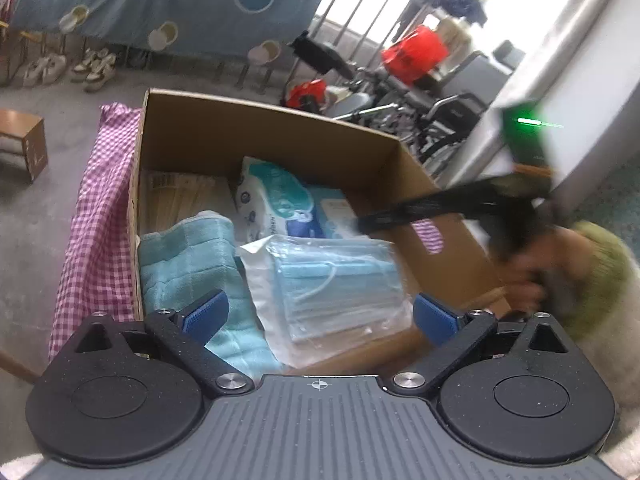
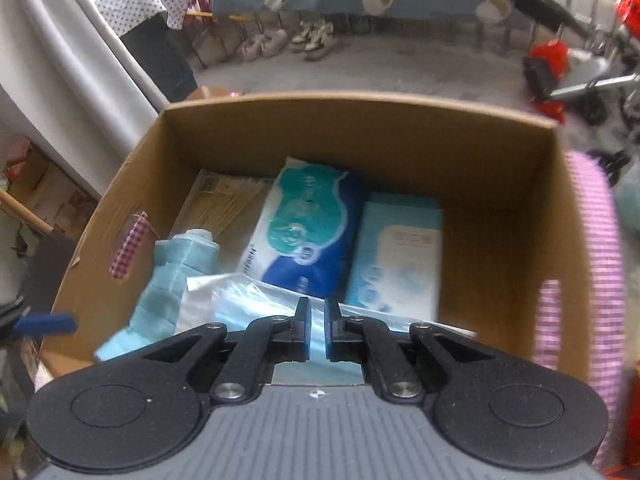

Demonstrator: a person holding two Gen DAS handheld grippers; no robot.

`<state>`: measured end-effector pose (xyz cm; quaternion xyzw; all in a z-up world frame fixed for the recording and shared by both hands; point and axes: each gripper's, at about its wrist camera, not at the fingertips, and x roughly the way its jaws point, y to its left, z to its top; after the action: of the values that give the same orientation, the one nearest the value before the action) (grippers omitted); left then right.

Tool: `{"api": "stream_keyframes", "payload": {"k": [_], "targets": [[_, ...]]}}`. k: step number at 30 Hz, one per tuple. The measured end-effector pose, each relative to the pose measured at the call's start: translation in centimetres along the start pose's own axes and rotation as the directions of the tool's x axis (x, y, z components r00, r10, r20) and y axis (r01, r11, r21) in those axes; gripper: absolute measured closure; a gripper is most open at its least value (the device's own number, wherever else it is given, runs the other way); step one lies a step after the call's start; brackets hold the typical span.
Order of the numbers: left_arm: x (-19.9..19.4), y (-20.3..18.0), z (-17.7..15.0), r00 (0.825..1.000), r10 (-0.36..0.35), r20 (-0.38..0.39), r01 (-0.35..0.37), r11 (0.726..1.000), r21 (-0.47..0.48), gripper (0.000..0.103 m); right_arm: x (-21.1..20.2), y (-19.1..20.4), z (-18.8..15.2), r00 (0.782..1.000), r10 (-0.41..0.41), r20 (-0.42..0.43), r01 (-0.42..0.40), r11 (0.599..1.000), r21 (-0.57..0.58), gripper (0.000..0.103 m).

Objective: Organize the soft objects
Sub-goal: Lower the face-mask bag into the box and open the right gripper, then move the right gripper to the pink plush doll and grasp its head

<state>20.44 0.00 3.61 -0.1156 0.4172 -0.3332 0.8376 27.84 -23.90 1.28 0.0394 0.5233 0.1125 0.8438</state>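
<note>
Mask pack: the clear bag of blue face masks (image 1: 332, 284) lies in the near part of the cardboard box (image 1: 256, 128), tilted, one end propped over the teal towel (image 1: 188, 256) and its near edge close to the box's front wall. Nothing grips it.
Other soft goods: the wipes pack with the teal and blue print (image 2: 308, 232) and the pale blue tissue pack (image 2: 396, 256) lie side by side behind it; a flat tan packet (image 2: 224, 196) sits at the back left.
Left tool: the left tool (image 1: 320, 314) hangs above the box with its blue pads spread wide, the mask pack below the gap but not touched.
Right tool: the right tool (image 2: 318, 330) is drawn almost closed over the mask pack, and I see nothing pinched between the pads.
Risk, slip: the bag looks slick and sits on a slope, so a nudge could slide it off the towel or up over the front wall.
Risk, snag: a low pass by the wide left tool could catch the towel's folds and drag it out of its roll.
Risk, collision: both tools crowd the same near corner; the blurred right tool crosses the left view, so a clash looks possible.
Risk, box: the box rests on the checked cloth (image 1: 96, 216), and a push on its wall could shift it.
</note>
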Motion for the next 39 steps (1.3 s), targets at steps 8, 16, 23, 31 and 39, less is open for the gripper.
{"api": "stream_keyframes", "payload": {"k": [8, 16, 23, 31, 39], "targets": [[-2.4, 0.7, -1.8, 0.998, -0.036, 0.057, 0.036, 0.999, 0.004, 0.001, 5.9, 1.9, -0.6, 0.98, -0.002, -0.198, 0.001, 1.0, -0.009, 0.096], [-3.1, 2.2, -2.5, 0.996, -0.04, 0.076, 0.043, 0.998, -0.04, 0.001, 7.3, 1.8, -0.7, 0.969, -0.017, -0.248, 0.026, 0.999, 0.031, 0.096], [-3.4, 2.3, -2.8, 0.995, -0.057, 0.081, 0.06, 0.997, -0.038, 0.001, 7.9, 2.1, -0.1, 0.956, -0.037, -0.291, 0.048, 0.998, 0.03, 0.096], [-4.5, 2.1, -3.9, 0.994, -0.02, 0.112, 0.023, 0.999, -0.026, 0.001, 3.6, -0.4, 0.6, 0.985, -0.015, -0.172, 0.041, 0.988, 0.148, 0.095], [-6.0, 2.3, -4.7, 0.991, 0.001, 0.136, 0.005, 0.999, -0.043, 0.0, -7.9, -3.1, -4.7, 0.989, 0.047, 0.141, -0.085, 0.958, 0.273, 0.092]]}}
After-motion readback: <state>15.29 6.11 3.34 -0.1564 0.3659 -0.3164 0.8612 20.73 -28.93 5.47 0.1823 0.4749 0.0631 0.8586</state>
